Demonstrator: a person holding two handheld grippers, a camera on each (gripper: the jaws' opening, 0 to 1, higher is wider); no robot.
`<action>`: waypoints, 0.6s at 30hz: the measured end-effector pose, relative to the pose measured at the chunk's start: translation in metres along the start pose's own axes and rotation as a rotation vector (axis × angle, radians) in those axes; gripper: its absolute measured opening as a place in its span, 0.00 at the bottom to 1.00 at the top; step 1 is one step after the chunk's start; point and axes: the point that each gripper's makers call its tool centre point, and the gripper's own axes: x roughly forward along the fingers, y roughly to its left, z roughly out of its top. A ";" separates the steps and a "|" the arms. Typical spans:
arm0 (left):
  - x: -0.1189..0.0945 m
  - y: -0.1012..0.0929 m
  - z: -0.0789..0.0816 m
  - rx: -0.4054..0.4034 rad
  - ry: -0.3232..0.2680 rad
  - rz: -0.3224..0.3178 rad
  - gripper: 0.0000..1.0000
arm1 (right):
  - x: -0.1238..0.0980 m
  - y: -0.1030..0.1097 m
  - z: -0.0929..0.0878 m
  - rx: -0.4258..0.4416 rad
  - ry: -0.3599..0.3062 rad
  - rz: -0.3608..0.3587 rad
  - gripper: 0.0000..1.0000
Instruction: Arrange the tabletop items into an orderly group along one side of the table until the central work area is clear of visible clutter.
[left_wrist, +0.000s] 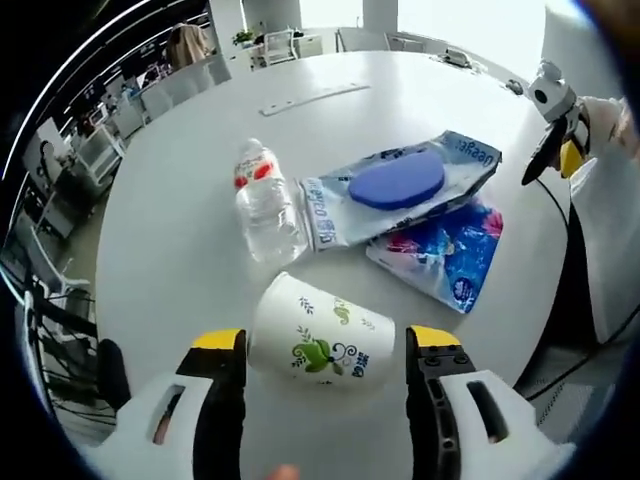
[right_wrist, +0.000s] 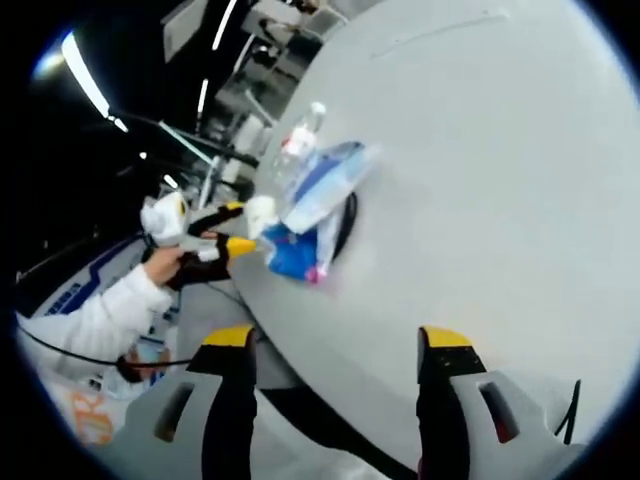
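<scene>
Paper cup (left_wrist: 320, 340) lies on its side between your spread left gripper (left_wrist: 325, 352) jaws, perhaps untouched, near the water bottle (left_wrist: 264, 203) and two pouches (left_wrist: 400, 190); your right gripper (right_wrist: 338, 352) hangs released over the table (right_wrist: 500, 200) edge

- Paper cup (left_wrist: 320, 343): its base is hidden on the far side, and whether the jaws touch it cannot be told
- Pink-and-blue packet (left_wrist: 445, 252): partly covered by the blue-and-white packet (left_wrist: 400, 190)
- Right gripper view: water bottle (right_wrist: 296, 145) and packets blurred, print unreadable
- Other gripper (left_wrist: 555, 140): cut off at the edge
</scene>
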 end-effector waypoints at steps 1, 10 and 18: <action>0.000 0.000 -0.001 -0.002 0.004 0.002 0.65 | 0.000 0.000 0.000 -0.001 0.002 -0.001 0.63; 0.003 -0.001 -0.004 -0.017 0.032 0.032 0.60 | 0.002 0.000 -0.002 0.000 0.013 0.001 0.63; -0.014 0.000 0.011 -0.071 -0.039 0.090 0.59 | 0.002 -0.001 -0.001 0.010 0.008 0.002 0.62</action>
